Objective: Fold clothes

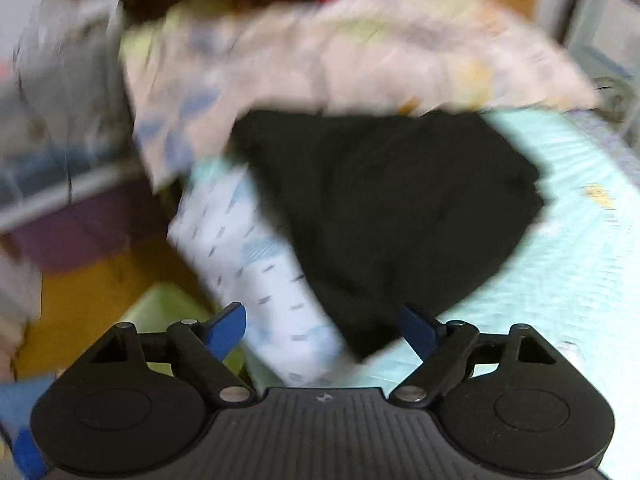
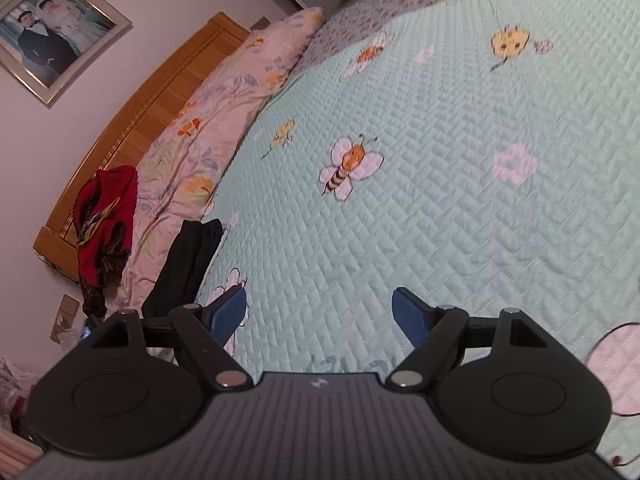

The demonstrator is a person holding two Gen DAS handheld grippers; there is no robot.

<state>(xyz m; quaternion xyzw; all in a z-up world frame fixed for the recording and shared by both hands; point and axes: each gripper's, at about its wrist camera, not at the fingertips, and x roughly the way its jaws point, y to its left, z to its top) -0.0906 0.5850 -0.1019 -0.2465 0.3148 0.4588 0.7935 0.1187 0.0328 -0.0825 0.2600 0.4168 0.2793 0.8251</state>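
Note:
A black garment (image 1: pixel 384 216) lies in a flat heap on the pale green quilted bedspread (image 1: pixel 560 272), close in front of my left gripper (image 1: pixel 322 326), whose blue fingers stand open with nothing between them. This view is blurred by motion. In the right wrist view the same black garment (image 2: pixel 186 264) sits at the bed's left edge, and a red garment (image 2: pixel 104 220) hangs over the floral duvet. My right gripper (image 2: pixel 318 316) is open and empty above the bedspread (image 2: pixel 440 200).
A rolled floral duvet (image 2: pixel 208 128) runs along the wooden headboard (image 2: pixel 132 120). A framed photo (image 2: pixel 56 36) hangs on the wall. In the left wrist view a white patterned sheet edge (image 1: pixel 256 280) drops to the floor beside a light green box (image 1: pixel 168 316).

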